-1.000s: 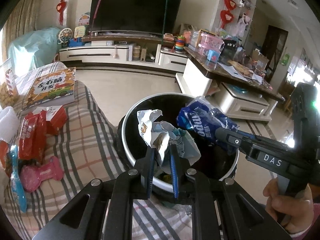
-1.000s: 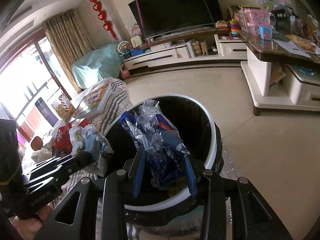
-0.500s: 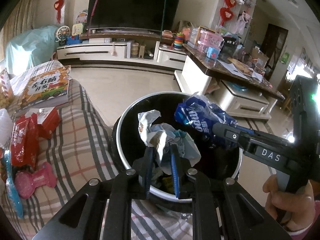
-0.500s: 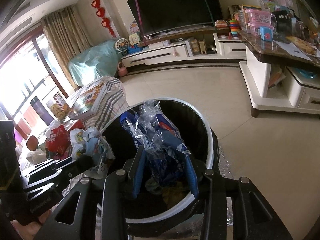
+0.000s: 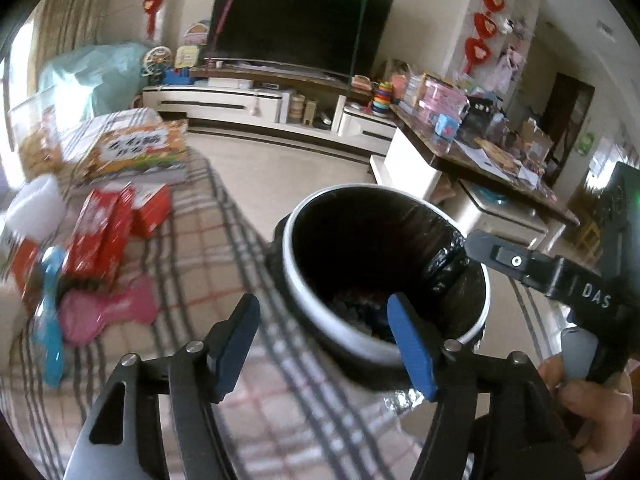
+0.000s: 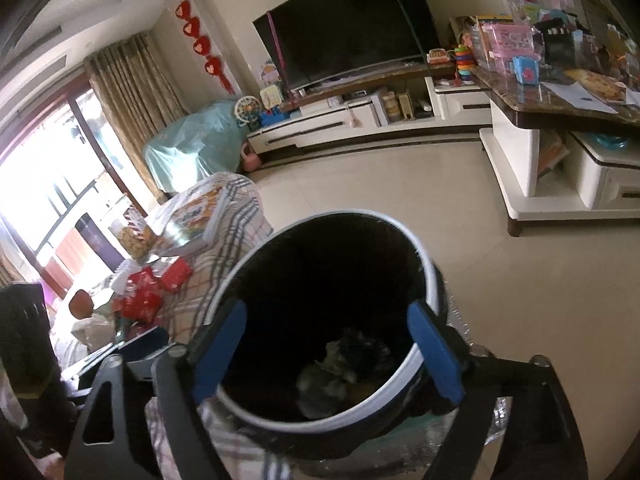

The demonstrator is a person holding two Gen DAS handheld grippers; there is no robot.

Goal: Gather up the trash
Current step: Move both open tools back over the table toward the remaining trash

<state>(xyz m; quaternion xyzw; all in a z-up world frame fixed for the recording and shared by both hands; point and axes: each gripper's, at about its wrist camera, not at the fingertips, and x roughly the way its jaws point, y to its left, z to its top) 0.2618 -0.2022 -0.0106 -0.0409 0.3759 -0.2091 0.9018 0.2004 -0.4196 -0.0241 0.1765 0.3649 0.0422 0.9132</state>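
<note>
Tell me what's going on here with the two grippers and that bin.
A person is clearing trash into a bin, a gripper in each hand. Both the left gripper and the right gripper hang over the black-lined trash bin with nothing between their fingers; the jaws have just been opening. Crumpled wrappers lie at the bottom of the bin. Red snack packs and a pink toy remain on the plaid cloth beside it.
</note>
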